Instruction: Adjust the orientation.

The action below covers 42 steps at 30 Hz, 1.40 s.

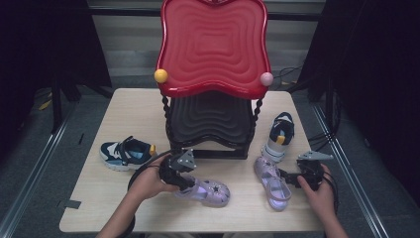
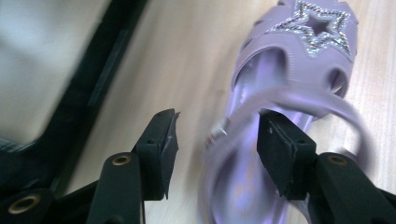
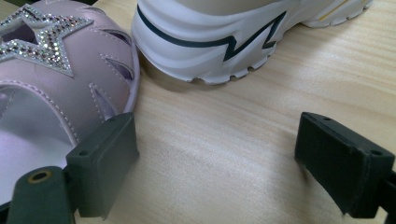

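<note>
Two lilac sandals with glitter stars lie on the near part of the wooden table (image 1: 148,109). My left gripper (image 1: 185,182) is at the heel end of the left sandal (image 1: 208,191). In the left gripper view the jaws of the left gripper (image 2: 217,122) stand apart around the blurred heel strap of this sandal (image 2: 299,51). One jaw is inside the shoe and the other outside, with a gap to the strap. My right gripper (image 1: 287,177) sits beside the right sandal (image 1: 271,182). In its own view the right gripper (image 3: 215,135) is wide open over bare wood, next to that sandal (image 3: 60,79).
A tall stand with a red wavy upper tray (image 1: 214,44) and a black lower tray (image 1: 210,116) occupies the table's middle. A navy and white sneaker (image 1: 124,152) lies at the left. A second sneaker (image 1: 280,133) lies right of the stand, its white sole (image 3: 201,42) just beyond my right jaws.
</note>
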{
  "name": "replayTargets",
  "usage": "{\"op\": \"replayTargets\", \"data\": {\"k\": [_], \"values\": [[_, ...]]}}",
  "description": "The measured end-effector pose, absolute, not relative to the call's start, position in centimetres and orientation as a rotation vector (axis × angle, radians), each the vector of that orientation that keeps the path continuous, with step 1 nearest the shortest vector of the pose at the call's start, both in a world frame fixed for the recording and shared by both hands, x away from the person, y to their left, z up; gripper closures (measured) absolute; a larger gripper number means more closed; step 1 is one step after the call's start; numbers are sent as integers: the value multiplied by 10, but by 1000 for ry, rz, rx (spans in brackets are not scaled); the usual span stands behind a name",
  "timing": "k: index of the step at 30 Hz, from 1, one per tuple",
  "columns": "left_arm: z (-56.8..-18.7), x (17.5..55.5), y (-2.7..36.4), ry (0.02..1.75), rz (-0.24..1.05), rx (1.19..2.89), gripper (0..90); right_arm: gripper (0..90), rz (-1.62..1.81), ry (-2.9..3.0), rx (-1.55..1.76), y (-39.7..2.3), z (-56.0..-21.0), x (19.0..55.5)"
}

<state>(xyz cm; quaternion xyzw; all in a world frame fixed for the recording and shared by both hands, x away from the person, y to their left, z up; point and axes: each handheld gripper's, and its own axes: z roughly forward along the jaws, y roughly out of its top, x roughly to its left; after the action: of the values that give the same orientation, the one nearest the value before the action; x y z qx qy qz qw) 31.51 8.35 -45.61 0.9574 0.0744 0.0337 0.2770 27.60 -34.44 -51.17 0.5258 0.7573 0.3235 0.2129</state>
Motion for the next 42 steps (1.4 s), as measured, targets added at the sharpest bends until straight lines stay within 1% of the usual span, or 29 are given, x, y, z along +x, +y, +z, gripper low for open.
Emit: {"op": "replayTargets", "data": {"k": [2, 3, 4, 5, 6, 8, 11, 12, 13, 15, 16, 19, 21, 26, 27, 28, 29, 30, 33, 36, 38, 39, 42], "values": [[-458, 314, 79, 207, 75, 2582, 547, 123, 898, 2102, 1459, -344, -512, 276], [-458, 314, 79, 207, 75, 2582, 616, 122, 898, 2102, 1461, -344, -512, 276], [-457, 314, 78, 232, 65, 2593, 616, 122, 898, 2102, 1461, -344, -512, 276], [-456, 314, 77, 253, 74, 2599, 673, 123, 898, 2102, 1459, -344, -512, 276], [-454, 313, 78, 297, 57, 2616, 697, 123, 898, 2102, 1460, -344, -512, 276], [-454, 312, 78, 315, 60, 2622, 707, 122, 898, 2102, 1459, -344, -512, 276], [-452, 308, 83, 411, 34, 2600, 728, 123, 898, 2102, 1460, -344, -512, 276], [-452, 307, 86, 451, 27, 2599, 730, 123, 898, 2102, 1463, -344, -512, 276], [-452, 306, 93, 560, 21, 2560, 731, 123, 898, 2102, 1462, -344, -512, 276], [-452, 305, 99, 634, 30, 2538, 730, 122, 898, 2102, 1462, -344, -512, 276], [-452, 305, 99, 634, 30, 2538, 730, 122, 898, 2102, 1462, -344, -512, 276], [-454, 297, 104, 704, 19, 2519, 727, 123, 898, 2102, 1460, -344, -512, 276], [-454, 297, 104, 711, 8, 2510, 726, 123, 898, 2102, 1463, -344, -512, 276], [-456, 297, 106, 709, -12, 2489, 711, 123, 898, 2102, 1462, -344, -512, 276], [-456, 298, 108, 652, 3, 2462, 674, 123, 898, 2102, 1463, -344, -512, 276], [-456, 298, 108, 652, 3, 2462, 635, 123, 898, 2102, 1463, -344, -512, 276], [-456, 298, 108, 640, 16, 2447, 635, 123, 898, 2102, 1463, -344, -512, 276], [-455, 298, 107, 622, 37, 2451, 564, 122, 898, 2102, 1463, -344, -512, 276], [-455, 297, 107, 548, 100, 2467, 550, 123, 898, 2102, 1463, -344, -512, 276], [-457, 298, 108, 533, 113, 2439, 494, 124, 897, 2101, 1460, -344, -512, 276], [-457, 301, 110, 515, 120, 2445, 476, 124, 899, 2100, 1467, -344, -511, 275], [-459, 301, 110, 525, 122, 2419, 442, 124, 898, 2100, 1471, -344, -511, 275], [-460, 302, 112, 501, 123, 2416, 425, 124, 898, 2099, 1471, -344, -511, 275]]}}
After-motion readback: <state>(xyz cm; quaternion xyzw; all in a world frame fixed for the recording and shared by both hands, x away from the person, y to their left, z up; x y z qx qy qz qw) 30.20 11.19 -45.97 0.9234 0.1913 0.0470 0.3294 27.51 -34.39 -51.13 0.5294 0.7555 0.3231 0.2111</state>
